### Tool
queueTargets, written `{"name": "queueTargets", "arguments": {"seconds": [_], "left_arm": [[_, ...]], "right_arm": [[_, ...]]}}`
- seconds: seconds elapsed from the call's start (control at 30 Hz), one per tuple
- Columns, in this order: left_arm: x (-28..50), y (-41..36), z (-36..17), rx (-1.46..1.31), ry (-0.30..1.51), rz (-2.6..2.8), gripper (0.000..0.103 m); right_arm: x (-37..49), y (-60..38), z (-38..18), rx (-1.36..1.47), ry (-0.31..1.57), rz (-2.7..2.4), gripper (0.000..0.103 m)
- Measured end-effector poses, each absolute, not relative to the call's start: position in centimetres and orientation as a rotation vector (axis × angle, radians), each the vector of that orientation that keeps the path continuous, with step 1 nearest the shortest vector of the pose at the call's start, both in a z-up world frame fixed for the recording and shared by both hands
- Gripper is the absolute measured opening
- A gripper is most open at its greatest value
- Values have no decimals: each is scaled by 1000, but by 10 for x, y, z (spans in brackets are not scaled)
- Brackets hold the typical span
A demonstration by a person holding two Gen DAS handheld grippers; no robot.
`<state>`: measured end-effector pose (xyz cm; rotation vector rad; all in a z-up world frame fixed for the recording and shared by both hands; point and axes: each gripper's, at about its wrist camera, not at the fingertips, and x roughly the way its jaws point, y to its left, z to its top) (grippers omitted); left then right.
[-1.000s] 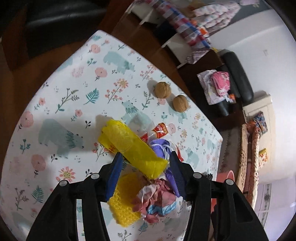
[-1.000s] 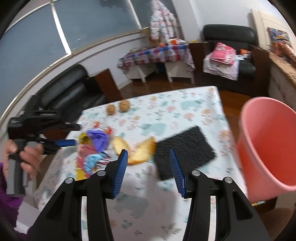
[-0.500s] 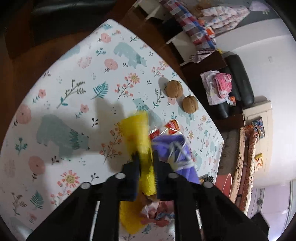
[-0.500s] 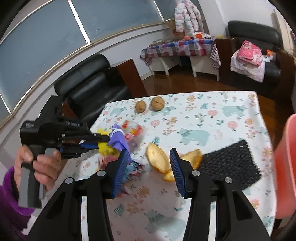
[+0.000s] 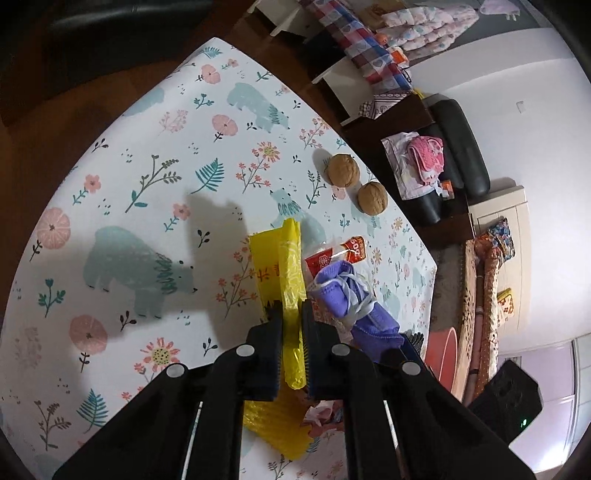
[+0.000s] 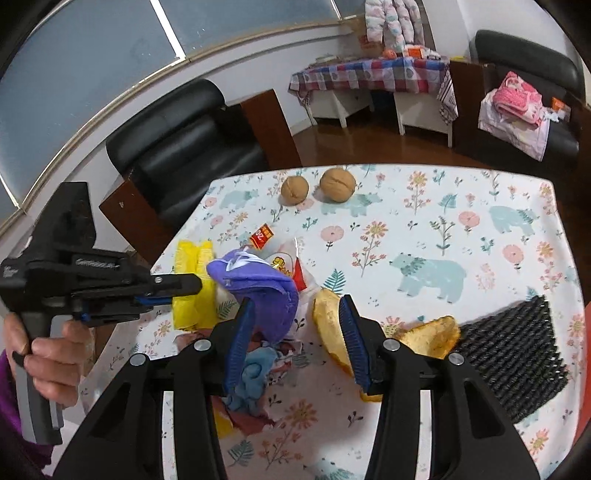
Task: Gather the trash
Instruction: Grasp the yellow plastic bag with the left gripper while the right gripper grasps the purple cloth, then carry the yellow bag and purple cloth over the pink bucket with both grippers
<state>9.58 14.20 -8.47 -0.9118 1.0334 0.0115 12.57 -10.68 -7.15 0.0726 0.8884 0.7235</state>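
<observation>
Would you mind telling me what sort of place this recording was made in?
Most likely a home living room: black leather armchairs, a table with a floral bear tablecloth, and a side table under a checked cloth with a quilted jacket above it.

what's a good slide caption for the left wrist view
Left tongs shut on a yellow wrapper beside a purple mask, two walnuts farther off on the floral tablecloth.
</observation>
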Motion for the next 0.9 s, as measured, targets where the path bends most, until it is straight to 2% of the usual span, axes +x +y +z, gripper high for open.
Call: {"name": "queueTargets", "arguments": {"seconds": [0.13, 0.17, 0.2, 0.4, 0.9], "left_arm": [[92, 143, -82, -892, 1019, 11, 9], [91, 142, -80, -882, 1015, 11, 9], [89, 142, -79, -874, 1012, 13, 9], [83, 141, -71, -832, 988, 27, 9], [67, 110, -22, -653, 875, 1, 9]], "right_arm": [[128, -96, -74, 65, 899, 746, 48], [129, -96, -74, 64, 906, 746, 43], [129, -95, -75, 65, 910, 745, 30], [124, -104, -71, 96, 890, 722, 14], [97, -177, -25, 211, 745, 636, 12]]}}
